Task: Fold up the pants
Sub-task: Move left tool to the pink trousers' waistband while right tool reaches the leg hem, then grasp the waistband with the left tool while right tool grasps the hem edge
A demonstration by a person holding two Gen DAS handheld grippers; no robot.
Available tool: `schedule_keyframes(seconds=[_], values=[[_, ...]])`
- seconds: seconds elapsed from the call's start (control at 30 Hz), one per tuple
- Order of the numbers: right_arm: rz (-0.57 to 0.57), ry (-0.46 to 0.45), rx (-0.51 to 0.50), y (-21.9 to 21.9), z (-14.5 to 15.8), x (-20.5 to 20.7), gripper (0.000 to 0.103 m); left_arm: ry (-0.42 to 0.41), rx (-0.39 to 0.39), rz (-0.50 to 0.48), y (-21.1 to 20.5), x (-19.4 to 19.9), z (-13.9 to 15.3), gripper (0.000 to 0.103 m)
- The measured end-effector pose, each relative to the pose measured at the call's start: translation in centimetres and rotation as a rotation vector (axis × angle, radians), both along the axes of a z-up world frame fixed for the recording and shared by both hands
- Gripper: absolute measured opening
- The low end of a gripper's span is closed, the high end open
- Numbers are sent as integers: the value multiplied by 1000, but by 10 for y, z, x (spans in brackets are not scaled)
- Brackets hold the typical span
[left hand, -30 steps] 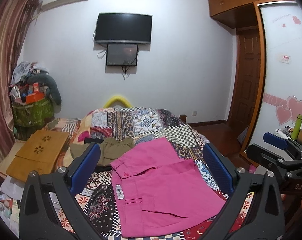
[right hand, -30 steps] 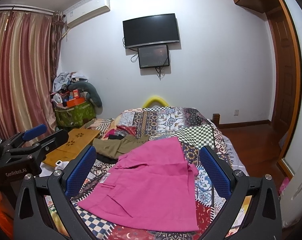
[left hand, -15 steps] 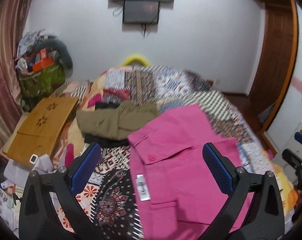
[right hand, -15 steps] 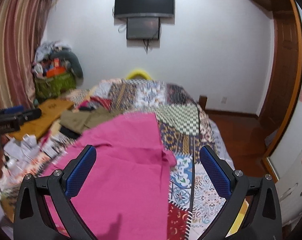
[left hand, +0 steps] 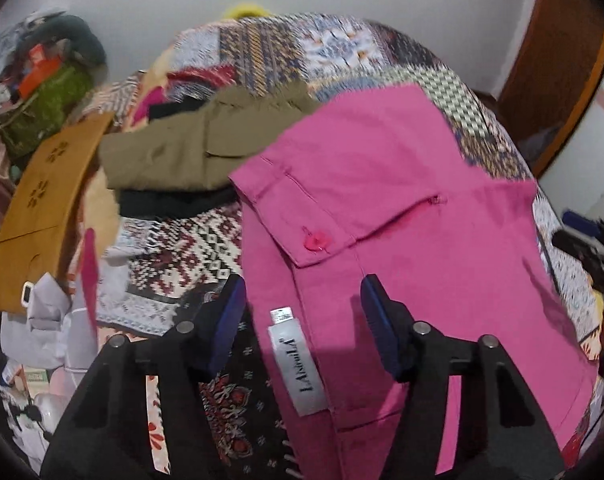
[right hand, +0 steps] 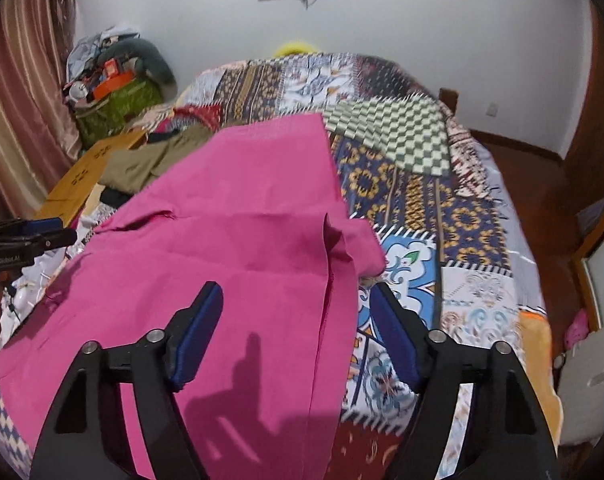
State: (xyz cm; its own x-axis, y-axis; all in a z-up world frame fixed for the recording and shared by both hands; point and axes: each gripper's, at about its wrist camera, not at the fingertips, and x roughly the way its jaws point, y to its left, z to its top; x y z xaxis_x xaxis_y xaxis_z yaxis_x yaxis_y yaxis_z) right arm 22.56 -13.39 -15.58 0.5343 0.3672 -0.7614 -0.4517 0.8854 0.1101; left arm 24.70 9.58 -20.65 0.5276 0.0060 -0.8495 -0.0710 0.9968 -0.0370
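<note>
A: Left gripper [left hand: 302,312]: jaws just been narrowing, part open, straddling the waistband edge by the label [left hand: 295,364], not yet pinching.
B: Right gripper [right hand: 295,326]: same, closing over the pink pants' [right hand: 221,240] right edge, nothing clamped.
A: Pants lie flat on the patchwork quilt [right hand: 442,208]. Approach step.
B: Next, likely: lower, pinch both edges.

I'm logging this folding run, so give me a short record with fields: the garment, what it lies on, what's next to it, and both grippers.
garment: pink pants, spread flat, white label showing
surface: patchwork quilt on a bed
beside it: olive garment on a black one, wooden board
left gripper: open, just been closing, astride the label edge, no grip seen
right gripper: open, just been closing, astride the pants' side edge
</note>
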Motion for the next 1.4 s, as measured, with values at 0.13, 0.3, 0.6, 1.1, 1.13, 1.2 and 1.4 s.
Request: schedule_keyframes(seconds=[0.13,0.3,0.6,1.1,1.13,1.2,1.4], values=[[28,30,-22,4,-14,18,63,68,-93,-22,4,15,-18,60],[64,91,4,8,-31,44,46,79,-129,-33,6,20,-25,59],[35,163,32,2,-57,60,6,47,-10,-113,-11,27,-22,44],[-37,157,-39,-22,-49,32,2,38,107,-109,-13,34,-21,43],[-46,151,-40,-23,-46,33,3,31,107,-104,-13,32,-19,43],[-59,130,-42,-25,-38,32,6,10,106,-89,-10,30,-12,44],[-78,34,-29,-28,-9,36,43,-61,116,-36,7,36,8,57]])
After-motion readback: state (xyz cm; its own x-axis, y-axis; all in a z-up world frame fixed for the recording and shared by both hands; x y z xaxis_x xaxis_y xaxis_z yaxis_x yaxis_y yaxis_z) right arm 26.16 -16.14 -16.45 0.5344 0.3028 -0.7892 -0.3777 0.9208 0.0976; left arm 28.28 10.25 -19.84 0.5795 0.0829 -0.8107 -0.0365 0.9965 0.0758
